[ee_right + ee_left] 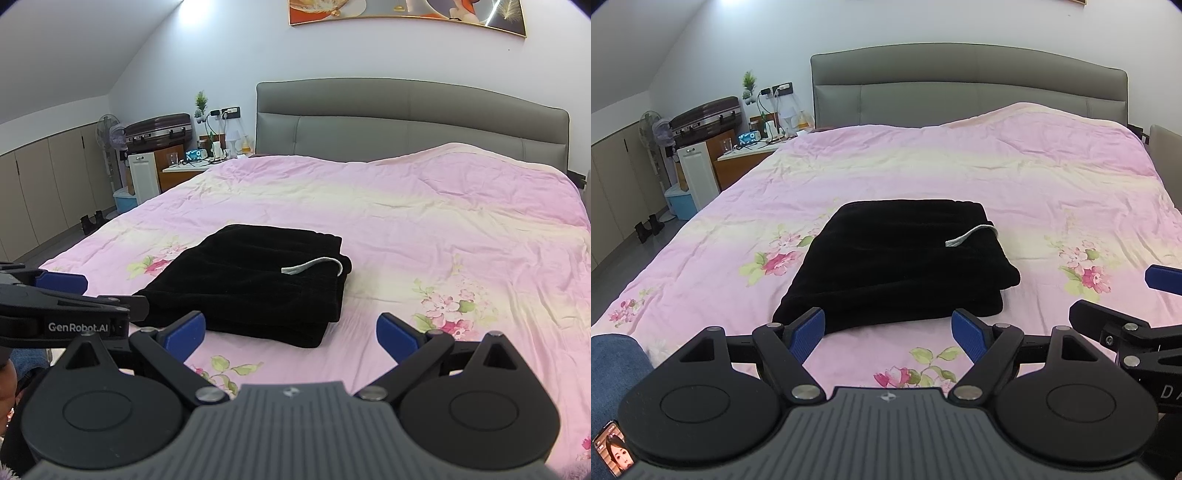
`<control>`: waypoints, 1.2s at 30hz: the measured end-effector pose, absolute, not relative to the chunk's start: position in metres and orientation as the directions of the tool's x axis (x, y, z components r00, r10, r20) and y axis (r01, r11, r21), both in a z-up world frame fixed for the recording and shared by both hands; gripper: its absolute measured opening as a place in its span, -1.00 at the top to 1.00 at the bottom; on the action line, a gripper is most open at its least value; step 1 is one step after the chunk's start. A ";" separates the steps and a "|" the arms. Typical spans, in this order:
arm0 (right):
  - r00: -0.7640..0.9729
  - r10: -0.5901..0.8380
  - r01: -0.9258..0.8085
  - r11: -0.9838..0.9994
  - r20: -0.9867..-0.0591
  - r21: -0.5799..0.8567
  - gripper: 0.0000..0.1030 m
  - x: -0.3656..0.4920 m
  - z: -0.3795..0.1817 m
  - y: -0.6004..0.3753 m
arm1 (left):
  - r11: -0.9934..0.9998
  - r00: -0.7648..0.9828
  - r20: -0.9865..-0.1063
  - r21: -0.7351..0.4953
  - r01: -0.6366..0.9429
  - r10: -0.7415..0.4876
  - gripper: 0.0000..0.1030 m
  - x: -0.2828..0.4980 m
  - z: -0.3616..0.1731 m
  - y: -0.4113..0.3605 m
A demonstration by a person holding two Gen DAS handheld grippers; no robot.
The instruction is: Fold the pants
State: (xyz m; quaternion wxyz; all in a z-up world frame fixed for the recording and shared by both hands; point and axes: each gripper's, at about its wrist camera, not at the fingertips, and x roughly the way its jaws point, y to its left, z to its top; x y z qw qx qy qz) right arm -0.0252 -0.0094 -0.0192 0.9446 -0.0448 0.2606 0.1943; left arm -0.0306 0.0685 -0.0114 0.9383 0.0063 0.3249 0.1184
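Black pants (897, 258) lie folded into a thick rectangle on the pink floral bedspread (960, 166), a white drawstring (971, 234) curling on top. My left gripper (888, 326) hovers open just in front of the stack's near edge, its blue pads empty. In the right wrist view the same pants (255, 284) sit ahead and left of my right gripper (291, 330), which is open and holds nothing. The right gripper (1123, 295) also shows at the left view's right edge, and the left gripper (92, 295) at the right view's left edge.
A grey padded headboard (967, 88) backs the bed. Left of the bed stand a cluttered nightstand (753, 147), a suitcase (705, 118), a floor fan (653, 129) and a blue bin (679, 203). A phone (613, 454) and a denim sleeve (613, 365) sit at lower left.
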 end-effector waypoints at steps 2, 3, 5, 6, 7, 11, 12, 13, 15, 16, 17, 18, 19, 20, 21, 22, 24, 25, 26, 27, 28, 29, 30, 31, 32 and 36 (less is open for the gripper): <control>0.786 0.349 -0.395 0.918 -0.510 0.020 -0.86 -0.026 -0.019 -0.010 | 0.971 0.762 -0.606 0.090 -0.221 0.229 -0.77 -0.031 -0.011 0.069; 0.786 0.351 -0.397 0.918 -0.509 0.022 -0.86 -0.026 -0.019 -0.010 | 0.971 0.763 -0.605 0.089 -0.222 0.229 -0.77 -0.031 -0.011 0.069; 0.785 0.354 -0.398 0.917 -0.508 0.023 -0.86 -0.027 -0.019 -0.009 | 0.972 0.763 -0.605 0.087 -0.219 0.226 -0.77 -0.030 -0.011 0.070; 0.785 0.354 -0.399 0.917 -0.508 0.023 -0.86 -0.027 -0.019 -0.010 | 0.972 0.763 -0.606 0.086 -0.218 0.225 -0.77 -0.030 -0.011 0.070; 0.786 0.354 -0.398 0.917 -0.508 0.023 -0.86 -0.027 -0.019 -0.010 | 0.972 0.763 -0.606 0.086 -0.219 0.225 -0.77 -0.031 -0.010 0.070; 0.785 0.358 -0.401 0.916 -0.506 0.025 -0.86 -0.028 -0.019 -0.010 | 0.971 0.761 -0.606 0.091 -0.220 0.230 -0.77 -0.031 -0.010 0.070; 0.785 0.358 -0.402 0.915 -0.506 0.025 -0.86 -0.028 -0.019 -0.010 | 0.971 0.761 -0.607 0.092 -0.221 0.230 -0.77 -0.031 -0.010 0.070; 0.785 0.358 -0.401 0.916 -0.505 0.025 -0.86 -0.028 -0.019 -0.010 | 0.971 0.761 -0.607 0.091 -0.221 0.230 -0.77 -0.031 -0.010 0.070; 0.785 0.357 -0.401 0.916 -0.506 0.025 -0.86 -0.028 -0.019 -0.010 | 0.971 0.759 -0.610 0.088 -0.222 0.229 -0.77 -0.032 -0.010 0.071; 0.784 0.357 -0.400 0.916 -0.507 0.026 -0.86 -0.028 -0.019 -0.009 | 0.971 0.758 -0.611 0.087 -0.221 0.227 -0.77 -0.032 -0.010 0.071; 0.784 0.358 -0.401 0.916 -0.507 0.027 -0.86 -0.029 -0.019 -0.010 | 0.972 0.758 -0.612 0.086 -0.220 0.226 -0.77 -0.031 -0.009 0.070; 0.784 0.358 -0.401 0.916 -0.507 0.026 -0.86 -0.029 -0.019 -0.010 | 0.972 0.757 -0.613 0.086 -0.220 0.226 -0.76 -0.031 -0.009 0.070; 0.784 0.357 -0.401 0.916 -0.508 0.026 -0.86 -0.029 -0.019 -0.010 | 0.972 0.757 -0.613 0.087 -0.218 0.225 -0.74 -0.032 -0.009 0.070; 0.783 0.356 -0.401 0.916 -0.510 0.025 -0.86 -0.029 -0.019 -0.009 | 0.972 0.758 -0.612 0.088 -0.216 0.224 -0.73 -0.032 -0.009 0.069; 0.782 0.356 -0.401 0.916 -0.512 0.025 -0.86 -0.029 -0.019 -0.009 | 0.972 0.759 -0.611 0.090 -0.216 0.225 -0.73 -0.032 -0.008 0.069; 0.781 0.355 -0.401 0.916 -0.514 0.025 -0.86 -0.029 -0.019 -0.009 | 0.972 0.759 -0.610 0.093 -0.214 0.226 -0.72 -0.032 -0.009 0.068; 0.779 0.355 -0.401 0.916 -0.517 0.024 -0.87 -0.029 -0.019 -0.009 | 0.972 0.760 -0.609 0.100 -0.211 0.227 -0.72 -0.032 -0.009 0.067; 0.778 0.356 -0.402 0.915 -0.517 0.025 -0.88 -0.028 -0.019 -0.009 | 0.972 0.759 -0.609 0.102 -0.210 0.228 -0.72 -0.032 -0.009 0.067; 0.778 0.357 -0.403 0.915 -0.517 0.025 -0.89 -0.028 -0.019 -0.009 | 0.973 0.760 -0.609 0.099 -0.209 0.226 -0.72 -0.032 -0.009 0.067; 0.778 0.358 -0.404 0.914 -0.516 0.026 -0.90 -0.029 -0.019 -0.009 | 0.973 0.761 -0.610 0.098 -0.207 0.223 -0.72 -0.033 -0.009 0.067; 0.778 0.358 -0.404 0.914 -0.515 0.025 -0.90 -0.029 -0.019 -0.009 | 0.974 0.761 -0.610 0.097 -0.206 0.222 -0.72 -0.033 -0.009 0.067; 0.779 0.358 -0.404 0.914 -0.516 0.025 -0.90 -0.029 -0.018 -0.009 | 0.973 0.760 -0.610 0.099 -0.207 0.224 -0.72 -0.033 -0.009 0.066; 0.779 0.357 -0.403 0.915 -0.516 0.024 -0.90 -0.029 -0.018 -0.009 | 0.973 0.761 -0.609 0.100 -0.207 0.225 -0.71 -0.033 -0.009 0.066; 0.779 0.357 -0.402 0.915 -0.515 0.026 -0.90 -0.029 -0.018 -0.010 | 0.973 0.761 -0.608 0.102 -0.208 0.226 -0.70 -0.033 -0.009 0.066; 0.779 0.357 -0.401 0.916 -0.515 0.028 -0.90 -0.029 -0.018 -0.010 | 0.973 0.762 -0.607 0.104 -0.206 0.226 -0.68 -0.033 -0.008 0.066; 0.777 0.356 -0.399 0.916 -0.519 0.032 -0.90 -0.029 -0.019 -0.012 | 0.974 0.764 -0.606 0.103 -0.200 0.221 -0.64 -0.034 -0.008 0.067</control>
